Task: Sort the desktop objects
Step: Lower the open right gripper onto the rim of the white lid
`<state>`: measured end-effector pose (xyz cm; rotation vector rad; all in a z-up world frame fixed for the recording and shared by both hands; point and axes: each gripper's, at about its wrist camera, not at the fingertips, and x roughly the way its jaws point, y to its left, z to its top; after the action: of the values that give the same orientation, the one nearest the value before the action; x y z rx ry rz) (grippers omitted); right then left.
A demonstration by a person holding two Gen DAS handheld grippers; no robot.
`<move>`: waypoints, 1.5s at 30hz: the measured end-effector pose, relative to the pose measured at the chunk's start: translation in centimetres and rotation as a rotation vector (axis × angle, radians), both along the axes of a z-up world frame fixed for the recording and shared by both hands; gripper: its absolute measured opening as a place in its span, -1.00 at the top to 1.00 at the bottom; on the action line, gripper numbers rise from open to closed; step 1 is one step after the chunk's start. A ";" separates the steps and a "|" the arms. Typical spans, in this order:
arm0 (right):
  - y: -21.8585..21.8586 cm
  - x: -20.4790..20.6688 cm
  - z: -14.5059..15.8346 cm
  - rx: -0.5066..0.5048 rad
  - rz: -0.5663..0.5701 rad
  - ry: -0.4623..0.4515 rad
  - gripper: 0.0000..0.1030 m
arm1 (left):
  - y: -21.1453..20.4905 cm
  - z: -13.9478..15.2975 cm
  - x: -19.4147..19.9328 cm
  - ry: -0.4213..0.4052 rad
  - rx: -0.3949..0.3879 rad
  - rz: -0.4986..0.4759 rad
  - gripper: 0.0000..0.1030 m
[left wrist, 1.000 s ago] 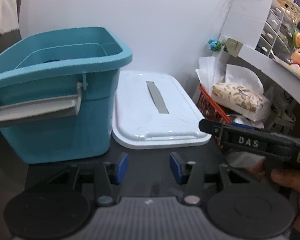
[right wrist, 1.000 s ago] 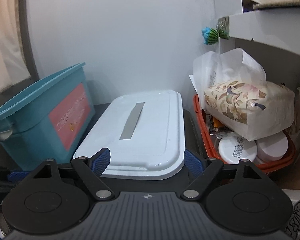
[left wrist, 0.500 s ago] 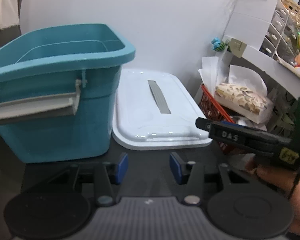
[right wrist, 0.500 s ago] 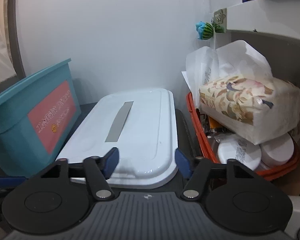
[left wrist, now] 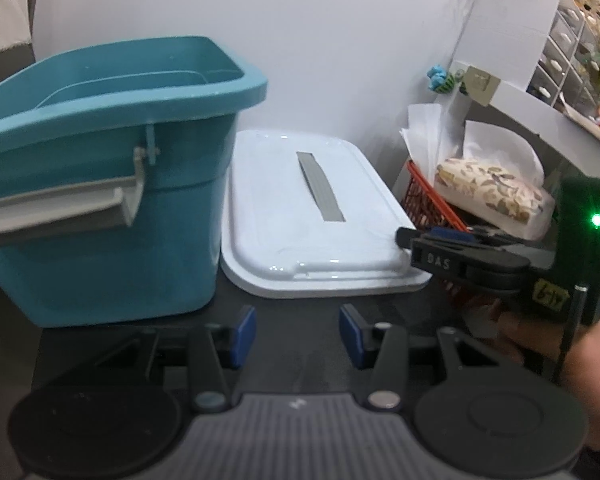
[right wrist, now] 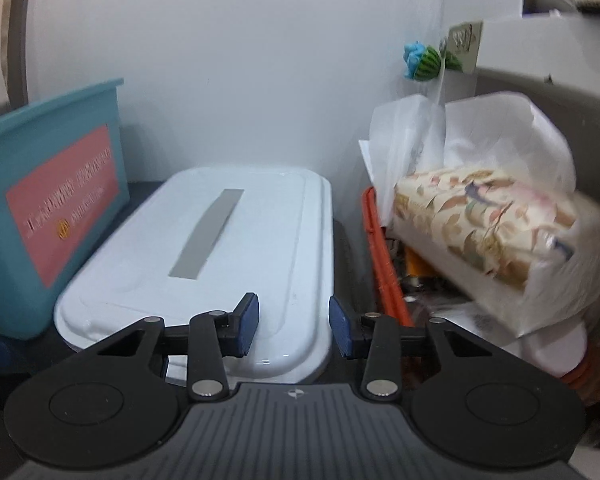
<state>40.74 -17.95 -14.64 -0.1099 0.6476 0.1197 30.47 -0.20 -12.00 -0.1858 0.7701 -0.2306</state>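
Desktop objects crowd the right side of both views: an orange basket [right wrist: 384,264] holds a leaf-patterned tissue pack [right wrist: 484,224] wrapped in clear plastic, with white paper [right wrist: 496,128] standing up behind it. Below the pack, round white lids [right wrist: 552,350] are half hidden and blurred, and the basket's dark contents are too smeared to make out.

At the centre lies a flat white lid [right wrist: 284,248] with a grey strip [right wrist: 208,236] down its middle. To its left stands a teal bin [left wrist: 112,184]; in the left wrist view its grey handle [left wrist: 56,208] runs off the left edge, and in the right wrist view only one corner shows, bearing a pink label [right wrist: 60,208] whose print is unreadable.

The right gripper [right wrist: 294,326] sits low in its own frame, over the near right corner of the white lid. Its jaws are closing; the lid's corner lies between the blue pads [right wrist: 246,324], but the pads are not yet pressing on it. In the left wrist view that gripper enters from the right, its tip at the lid's corner and a hand [left wrist: 540,344] behind it partly cut off.

The left gripper [left wrist: 298,336] hangs above the dark table [left wrist: 300,304], its jaws partly open with nothing between them.

At upper right a shelf [left wrist: 540,108] carries small drawers [left wrist: 568,52], cut off by the frame, and a green-and-blue trinket [right wrist: 422,62] clings near its edge.
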 end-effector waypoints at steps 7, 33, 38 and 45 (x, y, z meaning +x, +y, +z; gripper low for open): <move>-0.2 -0.4 0.3 -0.048 0.003 0.009 0.20 | -0.2 -0.1 0.1 -0.003 0.011 -0.006 0.05; -1.4 -4.6 1.6 -0.114 0.005 0.068 0.26 | -0.4 -1.0 0.5 -0.006 0.016 -0.024 0.05; -2.6 -5.7 1.9 0.021 -0.020 0.084 0.20 | -0.4 -1.4 0.7 -0.005 0.021 -0.014 0.04; -4.2 -7.0 1.5 0.264 -0.056 0.028 -0.47 | -0.4 -1.7 1.3 0.000 0.019 0.000 0.05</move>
<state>33.75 -22.18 -13.11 0.1639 0.6564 0.1521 31.77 -0.59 -13.75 -0.1678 0.7721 -0.2236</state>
